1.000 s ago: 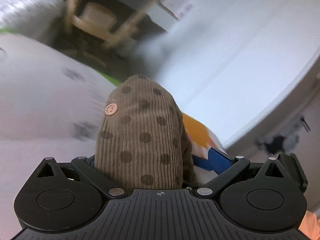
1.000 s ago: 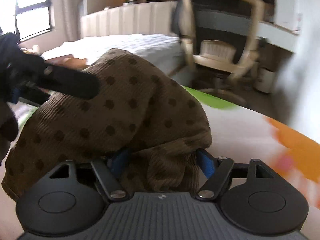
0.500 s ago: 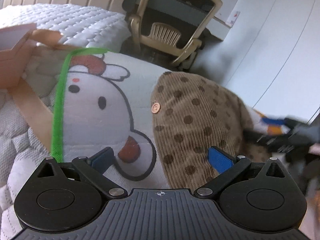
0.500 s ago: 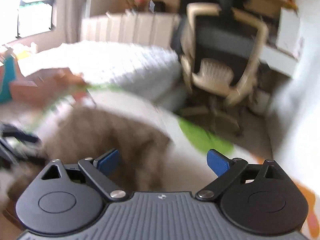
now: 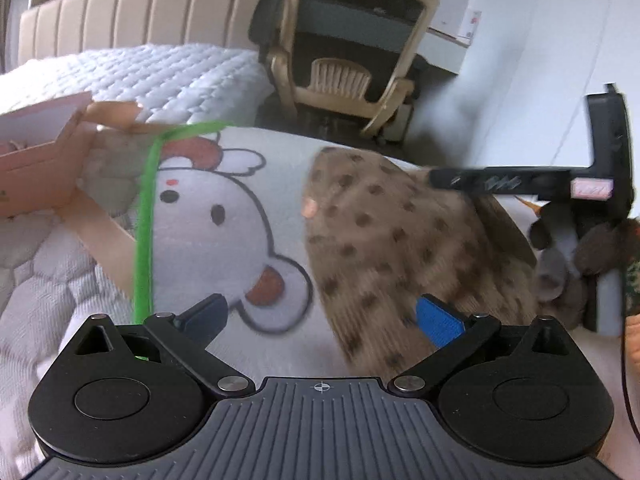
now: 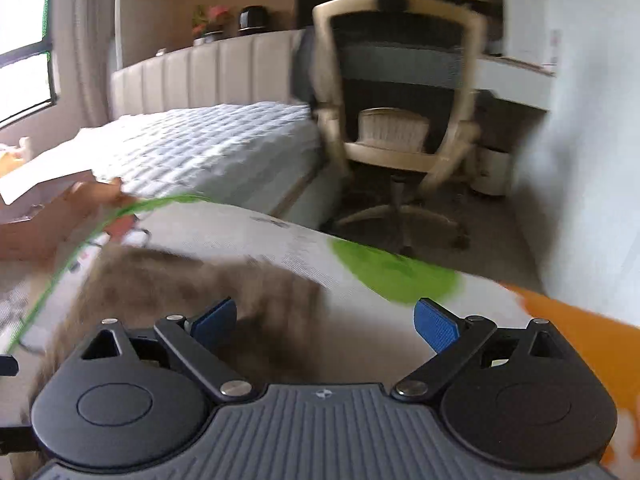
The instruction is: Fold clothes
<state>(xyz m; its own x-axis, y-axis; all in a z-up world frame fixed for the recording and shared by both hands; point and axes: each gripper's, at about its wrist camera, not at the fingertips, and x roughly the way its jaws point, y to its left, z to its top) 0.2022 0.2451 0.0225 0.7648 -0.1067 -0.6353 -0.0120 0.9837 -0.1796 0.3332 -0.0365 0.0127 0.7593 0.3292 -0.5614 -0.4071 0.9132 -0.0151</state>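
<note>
The brown corduroy garment with dark polka dots (image 5: 400, 240) lies in a rounded heap on the white printed play mat with a cartoon animal and a green border line (image 5: 224, 216). A small pale button (image 5: 309, 208) shows near the heap's left edge.

The left gripper (image 5: 320, 318) hovers low over the mat with its blue-padded fingers (image 5: 438, 322) spread wide and nothing between them; the right pad sits in front of the garment's near edge, while the left pad is over the cartoon print. Whether that pad touches the cloth cannot be told.

The right gripper (image 6: 324, 320) is likewise wide open and holds nothing. In its view the garment (image 6: 192, 280) is blurred and lies just beyond its left finger, with bare mat and a green patch (image 6: 396, 272) ahead of the right finger. In the left wrist view this tool's black body (image 5: 600, 184) appears at the garment's right side, one dark finger reaching over the top of the heap.

Left of the mat sits an open cardboard box (image 5: 44, 168). Beyond the mat stand a white quilted mattress (image 6: 208, 148) and a beige-framed office chair (image 6: 400, 120).
</note>
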